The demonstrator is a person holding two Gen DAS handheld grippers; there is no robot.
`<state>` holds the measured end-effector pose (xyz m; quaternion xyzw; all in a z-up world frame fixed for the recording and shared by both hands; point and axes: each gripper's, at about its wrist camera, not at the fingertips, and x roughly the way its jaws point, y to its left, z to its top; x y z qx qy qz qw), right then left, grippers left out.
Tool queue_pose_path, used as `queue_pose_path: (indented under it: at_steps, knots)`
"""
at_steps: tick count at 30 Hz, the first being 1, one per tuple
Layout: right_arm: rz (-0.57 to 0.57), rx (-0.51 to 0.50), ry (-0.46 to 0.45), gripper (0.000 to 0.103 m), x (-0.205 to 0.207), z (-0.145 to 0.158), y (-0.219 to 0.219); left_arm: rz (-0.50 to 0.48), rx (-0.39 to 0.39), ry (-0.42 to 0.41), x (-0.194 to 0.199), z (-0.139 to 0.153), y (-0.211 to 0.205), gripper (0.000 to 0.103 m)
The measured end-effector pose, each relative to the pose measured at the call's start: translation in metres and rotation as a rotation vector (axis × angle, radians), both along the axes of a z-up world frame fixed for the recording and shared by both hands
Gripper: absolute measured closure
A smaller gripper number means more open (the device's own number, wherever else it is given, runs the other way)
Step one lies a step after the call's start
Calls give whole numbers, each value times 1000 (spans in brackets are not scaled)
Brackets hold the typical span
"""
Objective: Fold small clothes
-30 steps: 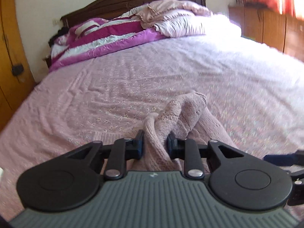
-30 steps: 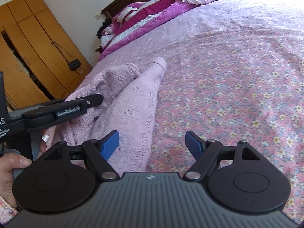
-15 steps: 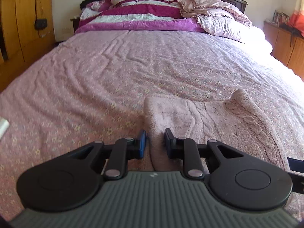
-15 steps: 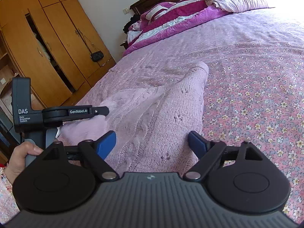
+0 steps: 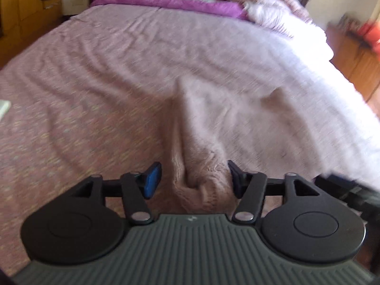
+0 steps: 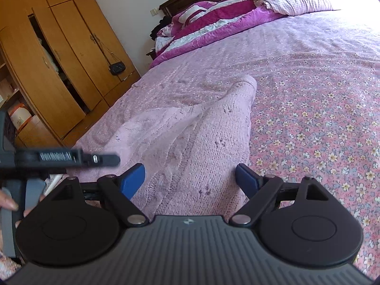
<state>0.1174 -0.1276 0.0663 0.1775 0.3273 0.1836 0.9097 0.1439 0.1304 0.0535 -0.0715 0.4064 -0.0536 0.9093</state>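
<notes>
A pale pink knitted garment (image 5: pixel 201 142) lies on the flowered bedspread, one fold running away from me. My left gripper (image 5: pixel 193 179) sits low over its near edge, jaws opening. The bunched knit lies between the blue pads without being pressed. In the right wrist view the same garment (image 6: pixel 190 147) spreads out with a long folded part reaching toward the bed's middle. My right gripper (image 6: pixel 190 178) hovers open over its near end, the fabric below the pads and not pinched. The left gripper (image 6: pixel 111 159) shows side-on at the garment's left edge.
The pink bedspread (image 6: pixel 308 109) stretches away to the right. A magenta striped quilt (image 6: pixel 213 23) and pillows are heaped at the headboard. A wooden wardrobe (image 6: pixel 54 71) with a hanging black purse (image 6: pixel 116 67) stands left of the bed. A person's hand (image 6: pixel 8 204) holds the left gripper's handle.
The left jaws, earlier shut on a raised fold of the garment, have spread apart and the knit has dropped onto the bed. The left gripper swung sideways; the right one barely moved.
</notes>
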Motion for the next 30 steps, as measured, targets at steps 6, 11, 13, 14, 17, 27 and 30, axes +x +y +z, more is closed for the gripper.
queue_pose_path:
  at_steps: [6,11,13,14,17,27,30]
  knots:
    - [6,-13,10,15,-5,2,2,68,-70,16,-13,-16,24,24]
    - [-2,-32,28,11,-7,-1,3,70,-113,6,-17,-11,27,25]
    - [-20,-10,32,8,-6,-1,-1,65,-130,-7,-17,-5,28,26]
    - [-43,-1,30,7,-5,0,-3,65,-134,-11,-15,-3,27,26]
    - [-128,4,21,3,1,3,-9,65,-132,-19,-7,2,25,26]
    - [-116,76,133,1,32,-10,-6,22,-206,37,17,-21,30,24]
    - [-114,107,195,1,38,-23,-3,18,-231,37,17,-25,35,24]
